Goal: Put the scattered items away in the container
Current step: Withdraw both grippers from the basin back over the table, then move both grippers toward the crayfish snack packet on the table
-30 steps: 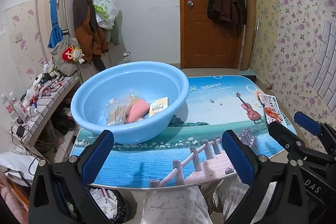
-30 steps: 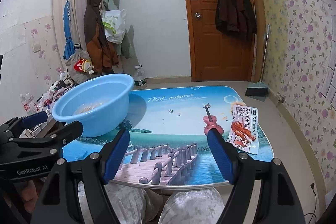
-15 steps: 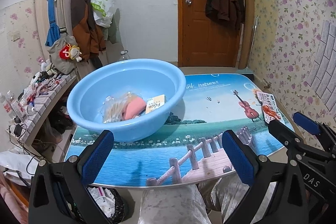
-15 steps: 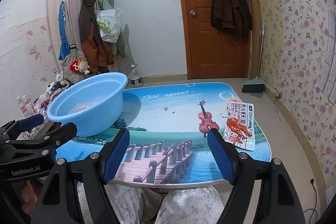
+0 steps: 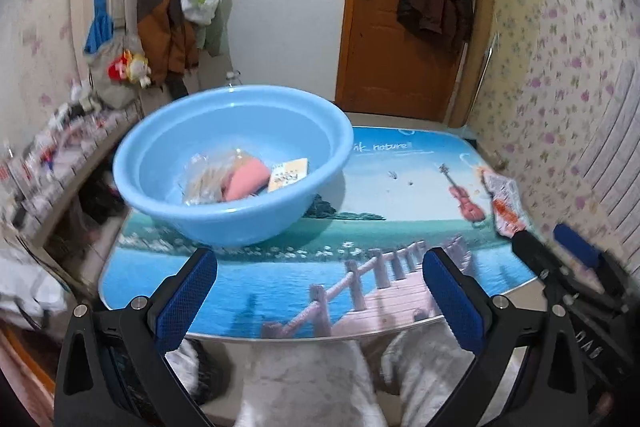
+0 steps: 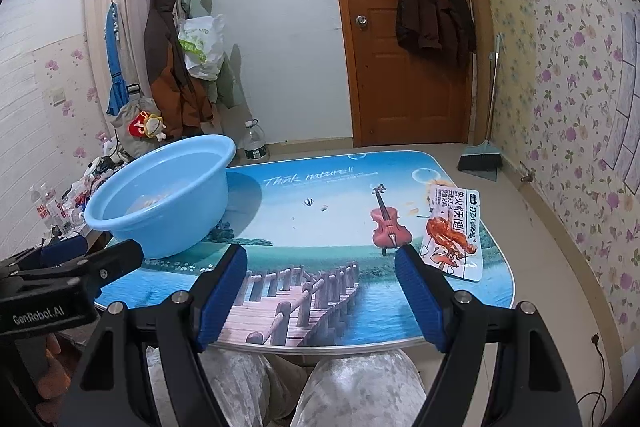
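A light blue basin stands on the left of the picture-printed table. Inside it lie a clear bag, a pink pack and a small yellow box. A white and orange snack packet lies flat near the table's right edge. My left gripper hovers open over the near edge, in front of the basin, with nothing between its fingers. My right gripper is open and empty too, with the packet just beyond its right fingertip.
A person's knees in pale trousers sit under the near edge. Coats hang on a wardrobe and the brown door. A cluttered low shelf lines the left wall. A water bottle and a broom with dustpan are on the floor.
The left wrist view has shifted a little, so the basin now sits lower and more central; the picture is blurred. The right gripper holds still. Both stay open.
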The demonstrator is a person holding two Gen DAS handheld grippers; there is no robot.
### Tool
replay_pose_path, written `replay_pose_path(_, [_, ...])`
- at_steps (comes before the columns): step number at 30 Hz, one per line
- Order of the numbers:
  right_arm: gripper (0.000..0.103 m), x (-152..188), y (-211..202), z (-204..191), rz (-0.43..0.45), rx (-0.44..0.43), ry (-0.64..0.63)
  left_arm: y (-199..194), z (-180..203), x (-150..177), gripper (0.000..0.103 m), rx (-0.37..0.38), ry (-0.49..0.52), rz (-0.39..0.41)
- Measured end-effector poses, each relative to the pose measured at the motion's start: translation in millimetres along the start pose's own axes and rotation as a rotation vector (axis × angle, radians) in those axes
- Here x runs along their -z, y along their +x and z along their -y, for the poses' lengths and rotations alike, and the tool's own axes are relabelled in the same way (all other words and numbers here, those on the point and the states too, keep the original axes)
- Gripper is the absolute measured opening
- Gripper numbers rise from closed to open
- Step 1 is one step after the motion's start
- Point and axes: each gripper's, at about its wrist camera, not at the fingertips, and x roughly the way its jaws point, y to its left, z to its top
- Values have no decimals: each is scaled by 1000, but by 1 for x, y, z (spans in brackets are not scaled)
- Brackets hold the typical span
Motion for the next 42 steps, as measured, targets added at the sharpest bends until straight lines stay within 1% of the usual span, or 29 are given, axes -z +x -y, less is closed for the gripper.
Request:
replay_pose_path(1, [78,0,0,0,0,-1,0,-1,3,0,103,-14,28,4])
replay_pose_path(3, [78,1,0,0,1,1,1,-3,8,0,103,-35,52,12])
replay_pose_path(7, [78,1,1,2,-2,0,11,-5,9,-1,103,-43,58,30])
replay_pose_path(12, [78,1,1,6,0,4,25,-4,16,-3,103,-64,90,32])
replay_pose_path(17, [78,1,1,7,0,4,25,-3,22,-2,103,-23,84,25])
replay_pose_path(23, [78,1,1,15,3,15,31,0,34,-4,103,-3,93,20])
replay_pose_path(33, [78,-1,4,44,6,61,76,9,53,-11,103,20,109,11])
replay_pose_path(42, [78,-3,6,71,5,101,103,24,83,-16,103,49,149,-7])
